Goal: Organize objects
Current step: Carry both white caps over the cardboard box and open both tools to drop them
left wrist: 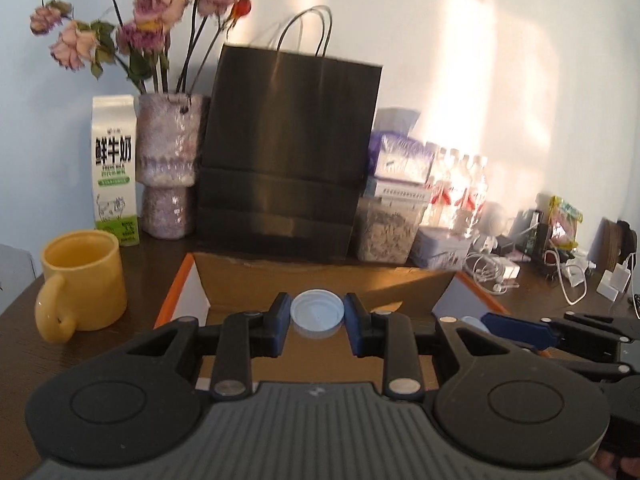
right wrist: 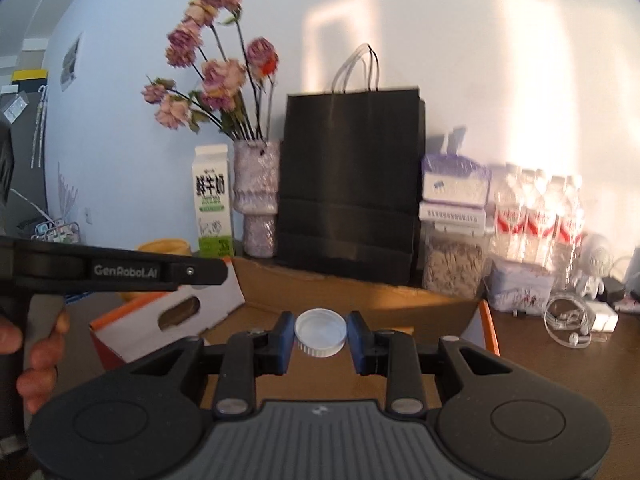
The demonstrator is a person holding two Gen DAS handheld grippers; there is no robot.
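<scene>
Over the open box: each gripper carries a round plastic lid above the cardboard box [left wrist: 240, 280], which sits near the front edge of the dark wooden table [left wrist: 24, 320].
Left gripper [left wrist: 317, 312]: clamped on a pale blue lid [left wrist: 317, 311], pads pressing its rim from both sides.
Right gripper [right wrist: 320, 330]: clamped on a white lid [right wrist: 320, 330] with a ribbed skirt, held by opposite edges the same way.
Handling: both lids look light, stiff and thin-walled; smooth plastic, so likely slippery if pinched off-centre. The ribbed skirt of the white one should give the pads better bite.
Where to hold: across the widest part of the rim, as now; a hold nearer one edge would probably let the lid pivot or pop out.
Fragility: low; a drop into the box should do no harm.
Box: flaps open, orange-edged, brown floor bare where visible.
Table, back edge: milk carton [left wrist: 115, 168], vase [left wrist: 168, 168] of dried roses, black paper bag [left wrist: 288, 152], stacked containers and water bottles [right wrist: 536, 216].
Table, left edge: yellow mug [left wrist: 84, 280], just beside the box.
Table, right side: tangled white cables [right wrist: 568, 320] and chargers.
Room: plain pale wall, warm sunlight patches.
</scene>
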